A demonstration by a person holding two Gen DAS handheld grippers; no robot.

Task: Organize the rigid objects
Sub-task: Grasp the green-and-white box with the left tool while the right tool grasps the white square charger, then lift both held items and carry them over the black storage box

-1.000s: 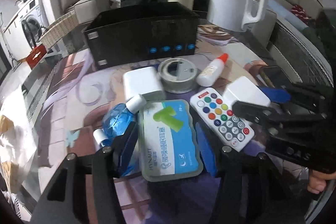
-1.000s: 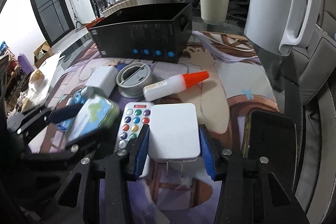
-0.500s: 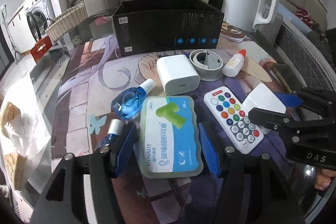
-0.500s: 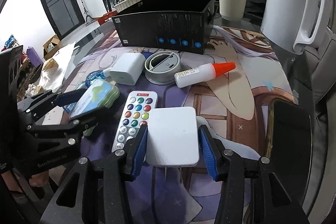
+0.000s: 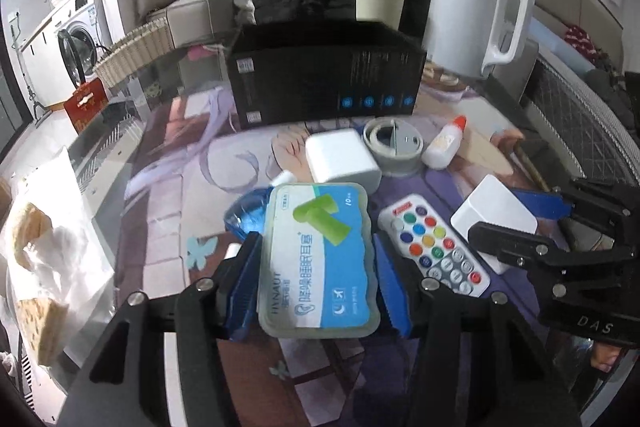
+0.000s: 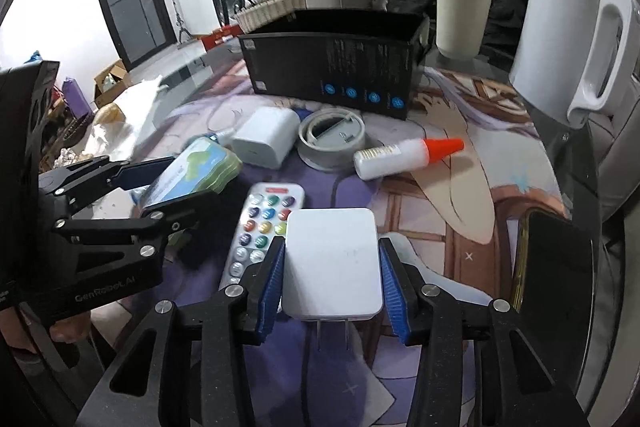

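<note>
L gripper (image 5: 318, 283): blue pads clamped on both long sides of the earplug case (image 5: 318, 259), a translucent box w/ blue-white label and green earplug graphic. Case sits raised and tilted, in front of the black storage box (image 5: 326, 77); from the R wrist view it is clear of the mat.

R gripper (image 6: 331, 285): pads closed on L and R edges of the flat white wall charger (image 6: 331, 263), plug prongs pointing back toward the camera. Charger is held in front of the black storage box, on its R-hand half, just beside the remote.

Positions rel. to black storage box (open-top, four blue icons on front wall):
- White cube adapter (image 5: 342, 161): just in front of box, on the printed mat (image 5: 176, 163).
- Grey tape roll (image 5: 394, 145): in front of box, touching or nearly touching the cube adapter's R side; cannot tell which.
- Glue bottle (image 6: 404, 157), orange cap: lying on its side, in front of box's R corner, beside the tape roll.
- Colour-button remote (image 5: 434, 245): farther in front, flat on mat, between the two held items.
- Blue bottle (image 5: 250, 215): in front-L of box, partly hidden behind the earplug case.
- White electric kettle (image 5: 476, 17): R of box, upright.
- Beige cup (image 6: 460, 15): behind box's R end.
- Black phone (image 6: 554, 267): well in front-R of box, near table edge.
</note>
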